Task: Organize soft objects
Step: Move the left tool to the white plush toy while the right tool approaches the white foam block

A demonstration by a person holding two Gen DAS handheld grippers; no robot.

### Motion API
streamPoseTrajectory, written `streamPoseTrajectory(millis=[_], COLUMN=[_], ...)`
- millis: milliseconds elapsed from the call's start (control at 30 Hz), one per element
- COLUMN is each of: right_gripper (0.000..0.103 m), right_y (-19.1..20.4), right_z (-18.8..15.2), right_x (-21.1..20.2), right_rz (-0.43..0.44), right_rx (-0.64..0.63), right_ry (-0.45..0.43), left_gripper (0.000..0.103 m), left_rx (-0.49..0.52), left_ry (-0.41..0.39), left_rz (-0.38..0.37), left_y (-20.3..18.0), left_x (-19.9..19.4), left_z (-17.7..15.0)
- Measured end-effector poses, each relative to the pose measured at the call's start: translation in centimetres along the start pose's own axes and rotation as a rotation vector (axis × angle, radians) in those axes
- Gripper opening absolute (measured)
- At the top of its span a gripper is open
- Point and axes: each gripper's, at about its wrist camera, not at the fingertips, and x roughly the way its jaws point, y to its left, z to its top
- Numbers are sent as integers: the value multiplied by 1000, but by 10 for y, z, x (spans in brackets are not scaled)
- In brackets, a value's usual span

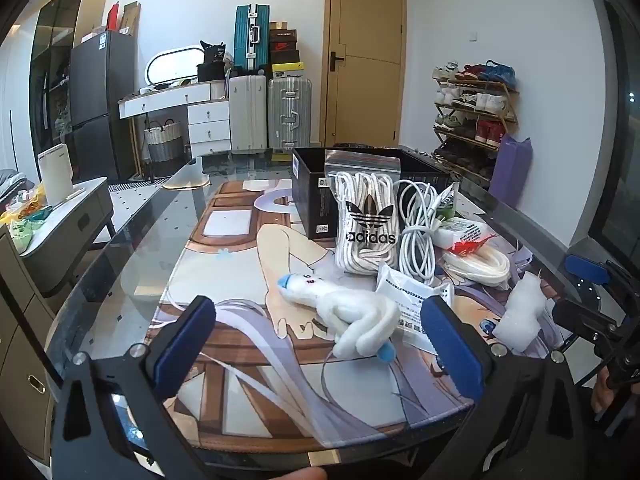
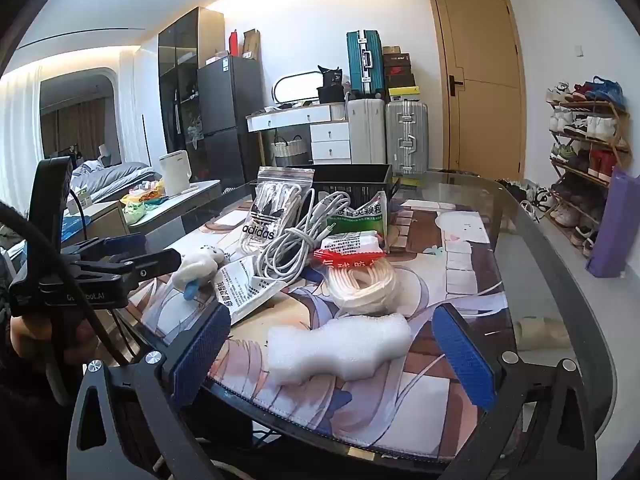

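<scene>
Holding white laces (image 1: 366, 216), clear zip bag (image 1: 362, 168) against black box (image 1: 308, 196).

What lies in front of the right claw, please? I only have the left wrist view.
Observer: A white foam piece lies crosswise on the mat, inside the open right claw, touching neither side.
Operator: Thank you. Is anything tucked behind the cable that I can barely see?
Observer: Yes, a green packet stands behind the cable, in front of the black box.
</scene>
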Motion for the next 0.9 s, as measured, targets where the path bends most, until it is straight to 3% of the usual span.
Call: streamPoseTrajectory(millis=[900], right_gripper=[102], right_y=[6], right_z=[-1], right_x=[1], right_rz=[21], right_rx=[-7], right_ry=[-1], left_gripper=[103], left_rx=[0], left_ry=[-11], left_rz=[-18], left_y=[-4], left_x=[-1], left_z=[1])
